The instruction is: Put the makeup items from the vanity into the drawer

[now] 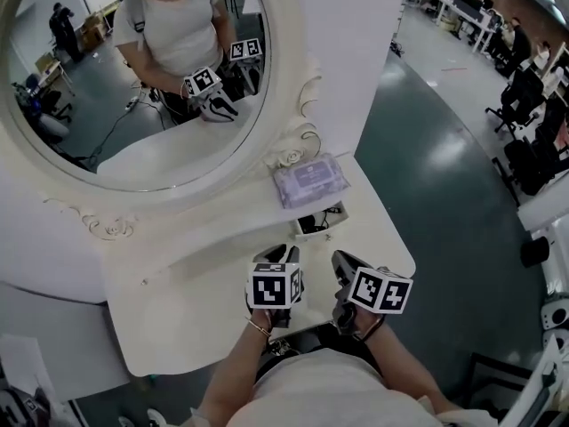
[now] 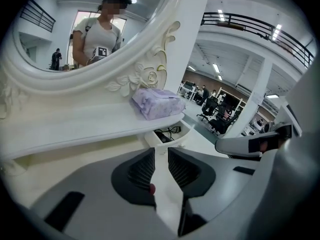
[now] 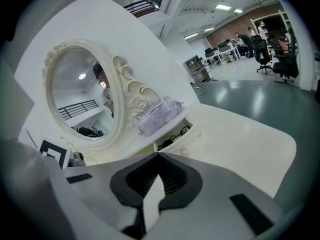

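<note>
On the left gripper (image 2: pixel 161 151): fingers (image 2: pixel 141 170) narrowly apart, only bare cream worktop (image 1: pixel 178 310) showing in the gap. On the right gripper (image 3: pixel 158 155): fingers (image 3: pixel 175 176) closed tip to tip, gripping nothing. Both held side by side low in the head view, near the worktop's front edge, pointed up-frame toward the small drawer (image 1: pixel 318 221). Drawer pulled open just under the right end of the mirror shelf (image 1: pixel 213 221), with a dark cord-like thing (image 1: pixel 313 223) already inside; probably left open to take what remains. Above it, lying on the shelf end beside the carved mirror frame (image 1: pixel 298 140), a lilac pack of wipes (image 1: pixel 308 180), well apart from both grippers. Likely the next item to fetch: soft and broad, so calling for a wider opening than either gripper has now.
</note>
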A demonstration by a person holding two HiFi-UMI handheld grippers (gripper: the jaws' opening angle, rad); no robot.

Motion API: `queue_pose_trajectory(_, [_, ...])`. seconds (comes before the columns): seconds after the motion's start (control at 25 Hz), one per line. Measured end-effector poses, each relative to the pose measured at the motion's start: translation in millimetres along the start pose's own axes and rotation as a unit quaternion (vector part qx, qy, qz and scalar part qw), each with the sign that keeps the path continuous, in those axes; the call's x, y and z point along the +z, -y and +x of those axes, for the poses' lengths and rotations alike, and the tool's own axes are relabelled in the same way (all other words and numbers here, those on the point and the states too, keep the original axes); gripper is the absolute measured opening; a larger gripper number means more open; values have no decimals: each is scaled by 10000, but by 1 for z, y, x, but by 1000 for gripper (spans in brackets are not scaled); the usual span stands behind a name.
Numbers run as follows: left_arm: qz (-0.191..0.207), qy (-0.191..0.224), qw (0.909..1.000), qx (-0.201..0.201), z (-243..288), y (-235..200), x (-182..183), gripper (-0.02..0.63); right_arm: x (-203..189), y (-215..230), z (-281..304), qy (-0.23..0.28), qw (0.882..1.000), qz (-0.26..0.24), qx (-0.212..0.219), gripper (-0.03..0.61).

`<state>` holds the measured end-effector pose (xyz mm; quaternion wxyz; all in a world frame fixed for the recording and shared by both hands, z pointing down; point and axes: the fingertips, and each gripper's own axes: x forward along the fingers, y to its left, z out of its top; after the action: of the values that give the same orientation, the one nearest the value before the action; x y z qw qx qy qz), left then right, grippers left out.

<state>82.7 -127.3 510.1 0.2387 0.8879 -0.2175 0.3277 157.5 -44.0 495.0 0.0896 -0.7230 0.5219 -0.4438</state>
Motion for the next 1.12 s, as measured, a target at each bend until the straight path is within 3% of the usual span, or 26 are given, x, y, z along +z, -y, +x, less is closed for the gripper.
queue_pose_trajectory(0.44, [-361, 288, 9983, 357, -32, -31, -12, 35, -20, -31, -1, -185, 9992, -323, 165, 17])
queue_pose_trajectory(0.72, [-393, 422, 9972, 477, -46, -42, -24, 12, -31, -44, 0, -241, 9986, -453, 159, 17])
queue_pose_trajectory(1.12, [-551, 887, 9944, 154, -81, -49, -35, 12, -48, -59, -4, -65, 9988, -462, 125, 17])
